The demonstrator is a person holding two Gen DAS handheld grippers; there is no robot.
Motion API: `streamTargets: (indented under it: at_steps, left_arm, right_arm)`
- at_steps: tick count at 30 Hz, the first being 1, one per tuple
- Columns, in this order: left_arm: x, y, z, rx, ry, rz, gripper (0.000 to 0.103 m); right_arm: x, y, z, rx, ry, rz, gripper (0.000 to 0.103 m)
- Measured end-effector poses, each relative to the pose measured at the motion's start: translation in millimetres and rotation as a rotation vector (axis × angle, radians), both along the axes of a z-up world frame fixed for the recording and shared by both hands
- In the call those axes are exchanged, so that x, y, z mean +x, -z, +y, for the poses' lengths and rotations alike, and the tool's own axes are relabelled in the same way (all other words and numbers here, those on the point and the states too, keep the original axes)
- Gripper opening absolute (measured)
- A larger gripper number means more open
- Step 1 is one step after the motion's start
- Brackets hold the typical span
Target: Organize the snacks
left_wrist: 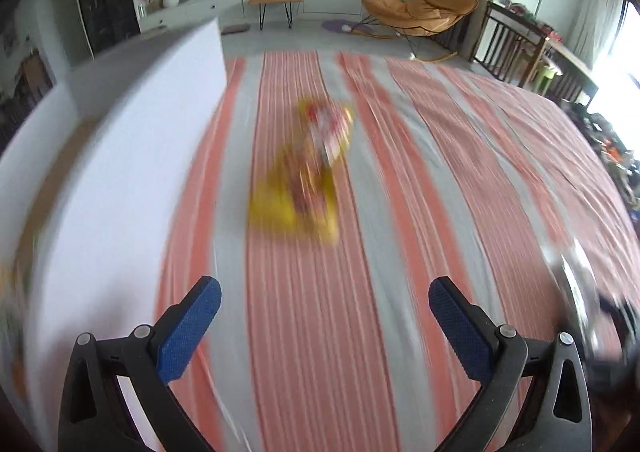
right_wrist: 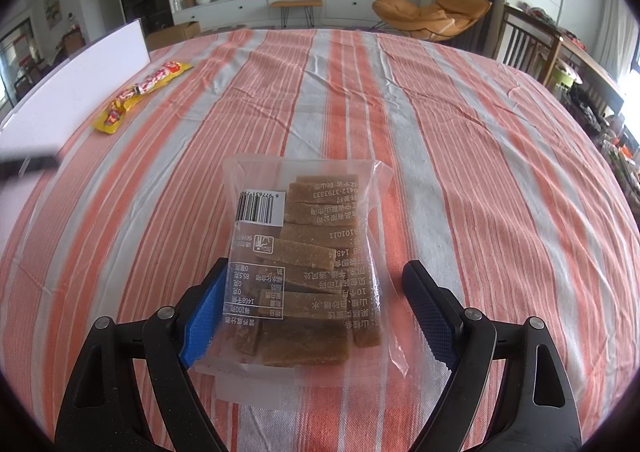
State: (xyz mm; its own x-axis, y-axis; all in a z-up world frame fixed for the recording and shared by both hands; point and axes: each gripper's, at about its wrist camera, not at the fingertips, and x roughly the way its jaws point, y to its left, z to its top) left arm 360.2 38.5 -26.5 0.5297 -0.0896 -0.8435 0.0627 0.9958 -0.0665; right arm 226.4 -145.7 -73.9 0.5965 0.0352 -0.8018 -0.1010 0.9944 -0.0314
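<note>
A clear bag of brown snack bars (right_wrist: pixel 312 212) lies flat on the striped tablecloth (right_wrist: pixel 480 172), label side up. My right gripper (right_wrist: pixel 316 266) straddles the bag's near half with its jaws wide. The left pad sits at the bag's edge and the right pad stands apart from it. A long yellow and red snack packet (right_wrist: pixel 140 92) lies at the far left beside a white box (right_wrist: pixel 80 84). In the blurred left wrist view the same yellow packet (left_wrist: pixel 312 172) lies ahead of my left gripper (left_wrist: pixel 324 288), which is open with nothing between its fingers.
The white box (left_wrist: pixel 120 172) fills the left side of the left wrist view. A blurred shiny shape (left_wrist: pixel 580 292) shows at that view's right edge. Beyond the table are a TV unit (right_wrist: pixel 284 4), an orange chair (right_wrist: pixel 432 16) and wooden furniture (right_wrist: pixel 528 40).
</note>
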Motion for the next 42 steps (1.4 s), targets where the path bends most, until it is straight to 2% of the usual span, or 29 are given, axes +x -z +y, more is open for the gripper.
streamTargets:
  at_steps: [3, 5, 6, 7, 8, 9, 13, 15, 17, 22, 26, 27, 28, 30, 34, 42]
  left_arm:
    - [57.8, 8.3, -0.2, 0.015, 0.0, 0.018, 0.102]
    - [77.4, 19.1, -1.6, 0.021, -0.008, 0.04, 0.097]
    - [87.8, 28.0, -2.5, 0.017, -0.013, 0.061, 0.087]
    - [92.8, 34.9, -3.2, 0.01, -0.015, 0.08, 0.066]
    - [94.4, 36.6, -4.8, 0.02, -0.019, 0.083, 0.061]
    - [89.8, 33.0, -9.8, 0.057, -0.009, 0.038, 0.051]
    - [50.5, 28.0, -14.2, 0.06, -0.005, 0.02, 0.049]
    - [14.2, 27.0, -13.1, 0.033, -0.011, 0.02, 0.049]
    - [-31.6, 26.1, -10.7, 0.011, -0.008, 0.021, 0.049]
    - [-162.4, 23.0, -16.1, 0.057, 0.016, 0.009, 0.049]
    - [-215.3, 23.9, -14.5, 0.038, 0.005, -0.017, 0.05]
    - [-220.9, 25.4, -15.7, 0.039, 0.006, -0.03, 0.055]
    - [-224.2, 27.0, -17.3, 0.04, 0.013, -0.049, 0.072]
    - [-221.7, 33.8, -19.8, 0.042, 0.03, -0.052, 0.095]
    - [-213.3, 37.5, -18.7, 0.038, 0.025, -0.045, 0.103]
    - [-207.6, 42.1, -22.4, 0.036, 0.014, -0.051, 0.103]
  right_arm:
    - [0.1, 0.0, 0.1, -0.001, 0.0, 0.0, 0.087]
    - [0.2, 0.1, 0.1, 0.0, 0.0, 0.0, 0.087]
    - [0.2, 0.0, 0.1, 0.001, 0.0, 0.0, 0.087]
    - [0.3, 0.1, 0.2, 0.001, 0.0, 0.0, 0.087]
    - [0.4, -0.1, 0.3, 0.001, 0.0, 0.0, 0.087]
    - [0.5, 0.0, 0.3, 0.001, 0.0, 0.0, 0.087]
    - [0.7, 0.1, 0.3, 0.002, 0.0, 0.0, 0.087]
    - [0.7, 0.3, 0.3, 0.002, -0.001, 0.0, 0.087]
    - [0.7, 0.3, 0.4, 0.001, 0.0, 0.0, 0.087]
    - [0.7, 0.2, -0.2, 0.0, -0.001, 0.0, 0.087]
    - [0.5, 0.1, -0.2, -0.001, -0.001, -0.001, 0.087]
    - [0.6, 0.3, -0.1, -0.001, -0.001, -0.001, 0.087]
    - [0.6, 0.3, 0.0, 0.0, 0.0, -0.001, 0.087]
    - [0.6, 0.4, 0.2, 0.0, 0.0, -0.001, 0.087]
    - [0.6, 0.4, 0.1, 0.0, 0.0, -0.001, 0.087]
    - [0.8, 0.2, 0.0, 0.002, 0.0, 0.0, 0.087]
